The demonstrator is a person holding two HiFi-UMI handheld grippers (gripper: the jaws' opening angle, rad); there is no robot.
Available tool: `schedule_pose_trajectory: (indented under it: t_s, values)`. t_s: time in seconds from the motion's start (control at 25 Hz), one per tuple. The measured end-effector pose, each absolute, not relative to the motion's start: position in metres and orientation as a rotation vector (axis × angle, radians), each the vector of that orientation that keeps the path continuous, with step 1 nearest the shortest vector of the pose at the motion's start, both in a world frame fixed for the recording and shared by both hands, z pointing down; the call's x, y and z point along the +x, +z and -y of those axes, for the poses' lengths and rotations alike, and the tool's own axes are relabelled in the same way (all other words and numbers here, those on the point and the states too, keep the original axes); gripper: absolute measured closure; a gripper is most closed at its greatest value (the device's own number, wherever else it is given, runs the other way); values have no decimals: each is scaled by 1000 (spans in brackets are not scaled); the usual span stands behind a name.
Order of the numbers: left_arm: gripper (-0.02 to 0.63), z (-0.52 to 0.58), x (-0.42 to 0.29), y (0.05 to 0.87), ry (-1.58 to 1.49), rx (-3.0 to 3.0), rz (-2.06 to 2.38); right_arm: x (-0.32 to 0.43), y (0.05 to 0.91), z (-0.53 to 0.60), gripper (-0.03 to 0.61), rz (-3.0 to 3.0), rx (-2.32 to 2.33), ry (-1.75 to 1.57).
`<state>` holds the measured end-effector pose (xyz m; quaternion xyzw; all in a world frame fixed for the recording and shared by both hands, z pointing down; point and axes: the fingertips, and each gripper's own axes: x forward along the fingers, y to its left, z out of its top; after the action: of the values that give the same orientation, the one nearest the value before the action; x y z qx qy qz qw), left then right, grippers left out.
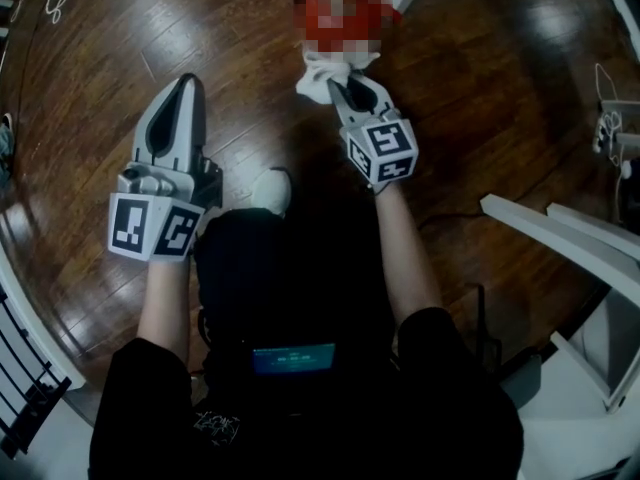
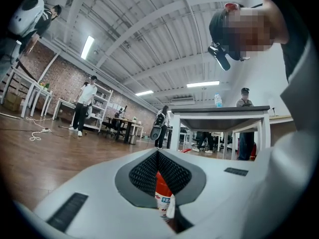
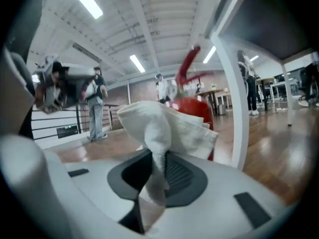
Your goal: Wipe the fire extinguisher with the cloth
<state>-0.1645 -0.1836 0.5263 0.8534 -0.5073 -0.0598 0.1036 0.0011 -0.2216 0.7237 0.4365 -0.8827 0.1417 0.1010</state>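
Observation:
The red fire extinguisher [image 1: 345, 13] stands on the wooden floor at the top centre of the head view, partly under a mosaic patch. A white cloth [image 1: 320, 73] is bunched against its near side. My right gripper [image 1: 345, 90] is shut on that cloth. In the right gripper view the cloth [image 3: 167, 128] hangs out of the right gripper [image 3: 159, 159], with the extinguisher [image 3: 199, 108] close behind it. My left gripper [image 1: 188, 86] is to the left, apart from both, shut on nothing. Past the left gripper [image 2: 158, 156] a strip of the extinguisher [image 2: 160, 192] shows.
White table frames [image 1: 560, 228] stand at the right, with cables [image 1: 605, 118] on the floor beyond them. A dark railing [image 1: 25, 363] is at the lower left. The person's white shoe [image 1: 272, 190] lies between the grippers. Other people stand far off [image 2: 82, 106].

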Motion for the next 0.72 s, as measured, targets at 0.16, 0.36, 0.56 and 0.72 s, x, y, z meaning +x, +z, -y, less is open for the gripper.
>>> schedule_pose_trajectory:
  t_s: [0.16,0.36,0.56,0.72]
  values:
    - [614,179,-167,524,-175,2513,1516,-14,608,212,497,2815,1354,236]
    - [614,171,-173,522,-151,2499,1557,-41,593,250,497,2818,1444,288]
    - [614,170,-182,524,-128,2494,1576,-51,645,271,499,2722,1577,551]
    - [614,170,-184,529,-125,2485,1575,-57,689,269,499,2668,1564,720]
